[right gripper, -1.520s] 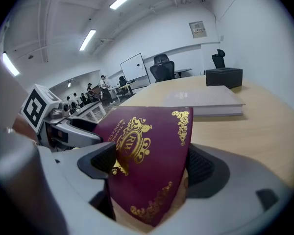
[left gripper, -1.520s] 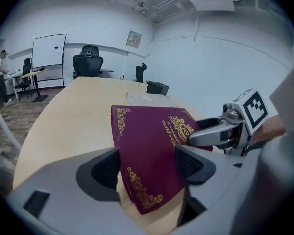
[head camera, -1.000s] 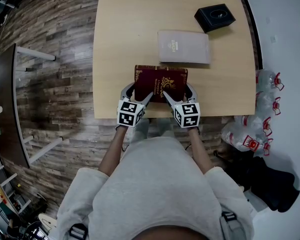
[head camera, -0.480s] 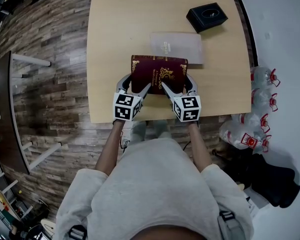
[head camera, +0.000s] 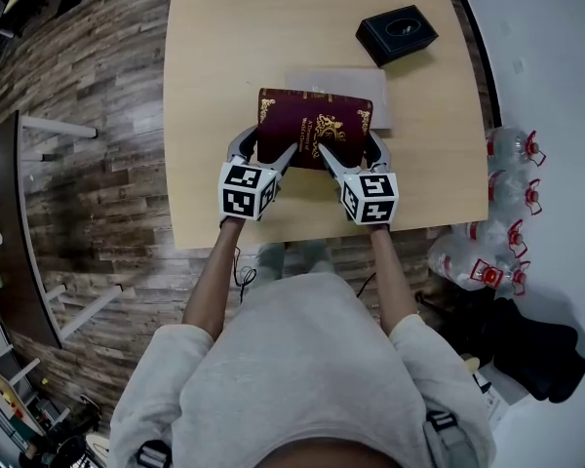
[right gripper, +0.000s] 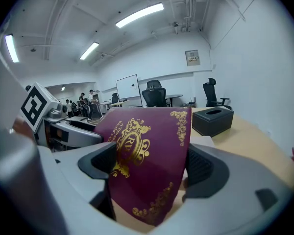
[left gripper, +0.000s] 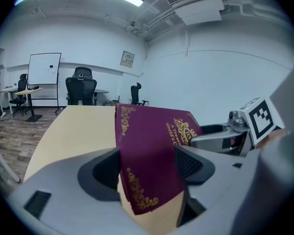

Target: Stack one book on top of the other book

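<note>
While they gape wide, left gripper point(head camera: 263, 150) and right gripper point(head camera: 351, 150) clamp the book point(head camera: 312, 123).

Partial gilt "A Treas…", "World's…" on maroon book point(left gripper: 152, 151)

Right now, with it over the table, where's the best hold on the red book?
The near long edge, one corner each, from the person's side: the red book is wide and flat, so the left gripper and right gripper clamp across its thickness, leaving the far edge free to land on the grey book.
</note>
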{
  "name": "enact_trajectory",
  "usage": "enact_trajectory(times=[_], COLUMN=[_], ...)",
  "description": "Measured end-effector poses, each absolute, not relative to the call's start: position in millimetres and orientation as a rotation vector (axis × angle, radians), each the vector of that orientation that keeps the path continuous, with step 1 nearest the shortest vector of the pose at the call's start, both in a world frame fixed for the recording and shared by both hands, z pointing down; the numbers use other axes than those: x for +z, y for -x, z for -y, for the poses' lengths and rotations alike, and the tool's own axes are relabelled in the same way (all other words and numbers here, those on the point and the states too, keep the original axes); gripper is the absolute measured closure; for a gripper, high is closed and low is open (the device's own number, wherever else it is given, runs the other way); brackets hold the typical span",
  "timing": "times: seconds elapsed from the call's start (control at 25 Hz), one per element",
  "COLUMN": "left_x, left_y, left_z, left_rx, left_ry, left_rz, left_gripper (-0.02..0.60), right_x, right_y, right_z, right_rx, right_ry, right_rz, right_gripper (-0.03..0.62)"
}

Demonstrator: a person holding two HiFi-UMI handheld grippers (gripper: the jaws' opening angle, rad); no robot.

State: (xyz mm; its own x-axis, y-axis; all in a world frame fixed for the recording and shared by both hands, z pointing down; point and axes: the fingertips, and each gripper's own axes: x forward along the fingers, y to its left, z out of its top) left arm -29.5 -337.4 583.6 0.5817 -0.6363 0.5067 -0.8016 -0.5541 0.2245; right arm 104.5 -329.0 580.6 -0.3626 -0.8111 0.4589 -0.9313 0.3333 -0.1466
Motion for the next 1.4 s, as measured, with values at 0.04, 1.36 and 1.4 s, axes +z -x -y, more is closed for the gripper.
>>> enact_trajectory(times=[0.04,1.36,1.4], left_x=[581.5,597.3,600.8], left_y=[27.2,-13.0,-14.8], left_z=[342.2,437.2,437.8], left_rx=[0.512,0.555,0.563], left_ry=[-2.386,-2.380,-2.374], left_rz=[1.151,1.072,1.067], left_gripper=[0.232,0.236,0.236], right_x=[578.6,595.0,598.7], right_y=[-106.9,-146.9,-148.6], right_z=[333.0,418.4,418.9], right_rx=[0.557,0.636,0.648], right_ry=[-1.566,-1.638,-1.636], right_rz=[2.299,2.211,2.205], right_gripper=[0.163,0.163,0.163])
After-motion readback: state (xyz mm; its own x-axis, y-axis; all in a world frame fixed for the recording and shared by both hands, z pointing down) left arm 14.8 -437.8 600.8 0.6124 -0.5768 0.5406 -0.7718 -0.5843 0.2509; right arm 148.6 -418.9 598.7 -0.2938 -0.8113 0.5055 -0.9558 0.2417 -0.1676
